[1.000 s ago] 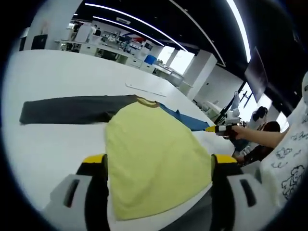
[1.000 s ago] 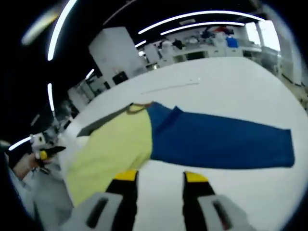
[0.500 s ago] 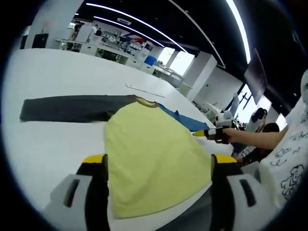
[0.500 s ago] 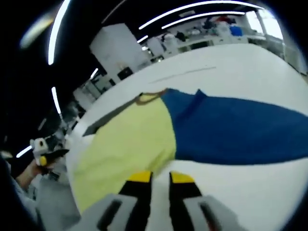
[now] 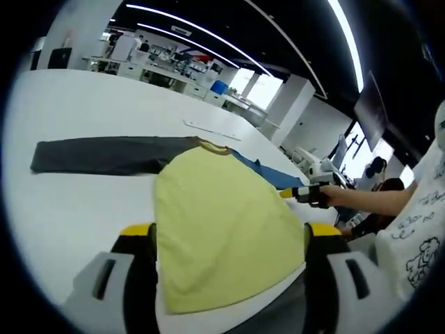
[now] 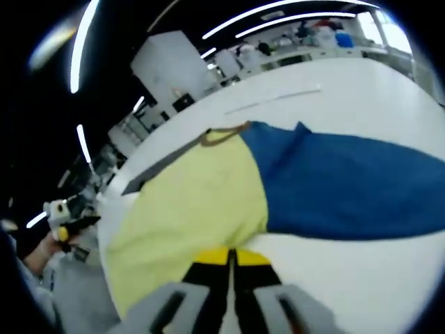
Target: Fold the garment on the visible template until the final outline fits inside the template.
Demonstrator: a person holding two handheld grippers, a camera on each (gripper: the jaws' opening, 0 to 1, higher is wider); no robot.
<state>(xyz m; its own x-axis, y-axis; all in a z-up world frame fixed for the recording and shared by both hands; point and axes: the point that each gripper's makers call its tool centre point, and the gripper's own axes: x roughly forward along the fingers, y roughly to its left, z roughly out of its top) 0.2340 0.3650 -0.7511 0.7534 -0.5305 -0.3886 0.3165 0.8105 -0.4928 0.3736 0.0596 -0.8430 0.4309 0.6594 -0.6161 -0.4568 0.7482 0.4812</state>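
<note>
Garment spread flat, one tool pinched at its edge

Counter (image 5: 76,209), white and broad, carries everything and runs out ahead of both tools. Garment (image 5: 222,223), a long-sleeved shirt, lies flat on it; its yellow body fills the space between the jaws of the left tool (image 5: 229,233), reaching forward from there to a brown-trimmed collar (image 5: 212,146). A dark grey sleeve (image 5: 104,156) stretches away to the left of that tool's jaws, and a blue sleeve (image 6: 361,188) extends to the right of the right tool (image 6: 231,256), lying flat with a small crease near the shoulder. A thin pale strip (image 5: 212,130) lies on the counter beyond the collar, well apart from the garment.

The left tool stands wide open, its yellow-tipped jaws straddling the yellow body near the hem. In the left gripper view the right tool comes in from the right, held by a person's hand (image 5: 334,198), its tip at the shirt's blue side. The right tool's jaws are pressed together at the lower edge of the yellow body; whether they pinch the fabric cannot be told.
</note>
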